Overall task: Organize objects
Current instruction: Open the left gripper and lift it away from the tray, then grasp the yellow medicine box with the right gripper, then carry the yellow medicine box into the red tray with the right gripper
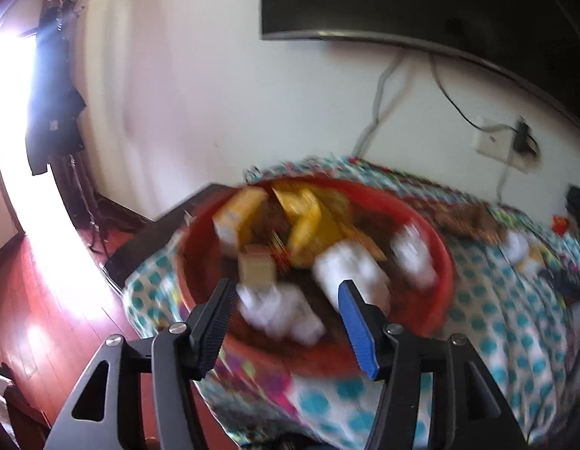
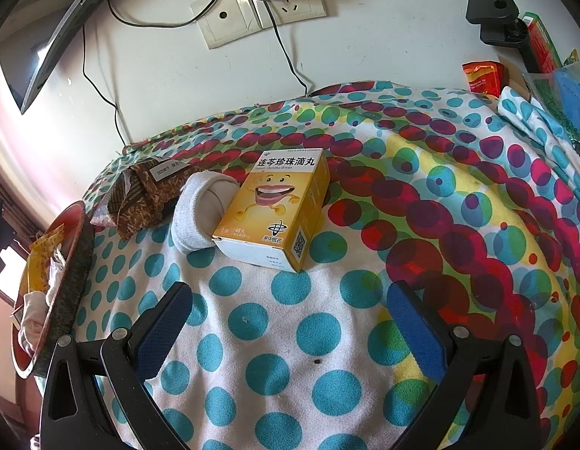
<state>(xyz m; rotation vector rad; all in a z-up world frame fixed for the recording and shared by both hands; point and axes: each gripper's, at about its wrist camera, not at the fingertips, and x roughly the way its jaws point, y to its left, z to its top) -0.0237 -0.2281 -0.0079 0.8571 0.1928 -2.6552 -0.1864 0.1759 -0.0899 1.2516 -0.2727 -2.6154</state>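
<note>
A red basin (image 1: 436, 247) sits on the dotted cloth and holds yellow boxes (image 1: 237, 210), a yellow packet (image 1: 308, 221), a small tan box (image 1: 258, 268) and rolled white socks (image 1: 350, 270); the view is blurred. My left gripper (image 1: 286, 296) is open and empty, just above the basin's near rim. In the right wrist view a yellow medicine box (image 2: 278, 206) lies on the cloth, with a rolled white sock (image 2: 192, 217) and a brown packet (image 2: 143, 195) to its left. My right gripper (image 2: 286, 300) is open and empty, a little short of the box.
The basin shows at the left edge of the right wrist view (image 2: 76, 240). A wall socket with plugged cables (image 2: 260, 7) and a monitor (image 2: 46, 37) are behind the table. Packets and a black clamp (image 2: 507, 26) stand at the far right. Red wooden floor (image 1: 46, 300) lies left of the table.
</note>
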